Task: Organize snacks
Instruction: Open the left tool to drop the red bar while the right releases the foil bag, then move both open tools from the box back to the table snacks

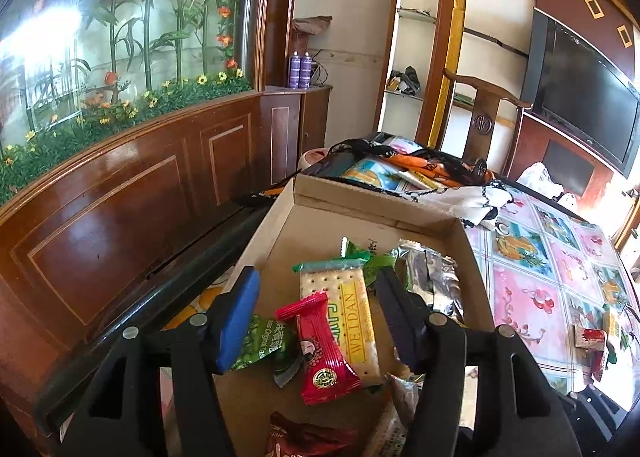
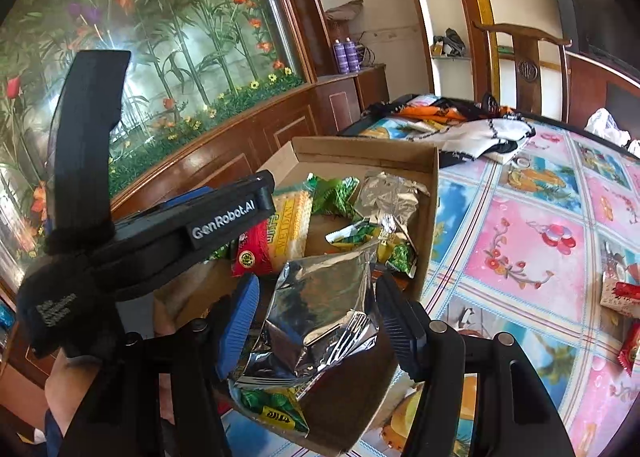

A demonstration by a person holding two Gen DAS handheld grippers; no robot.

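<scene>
An open cardboard box (image 1: 372,205) (image 2: 360,149) stands on the table with several snack packets in it. In the left wrist view my left gripper (image 1: 318,281) hangs open over the box. Below its fingers lie a red packet (image 1: 324,353), a yellow cracker packet (image 1: 352,309) and a green packet (image 1: 260,341), none touched by the pads. My right gripper (image 2: 318,289) is at the box's near edge, shut on a crinkled silver packet (image 2: 320,317) that fills the gap between its fingers. More silver packets (image 1: 432,273) lie at the box's right wall.
Loose red snacks (image 2: 620,293) (image 1: 588,337) lie on the flowered tablecloth (image 2: 520,249) to the right. A pile of scarves (image 2: 480,129) covers the far end, with a wooden chair (image 2: 524,65) behind. A wood-panelled wall (image 1: 120,217) runs close along the left.
</scene>
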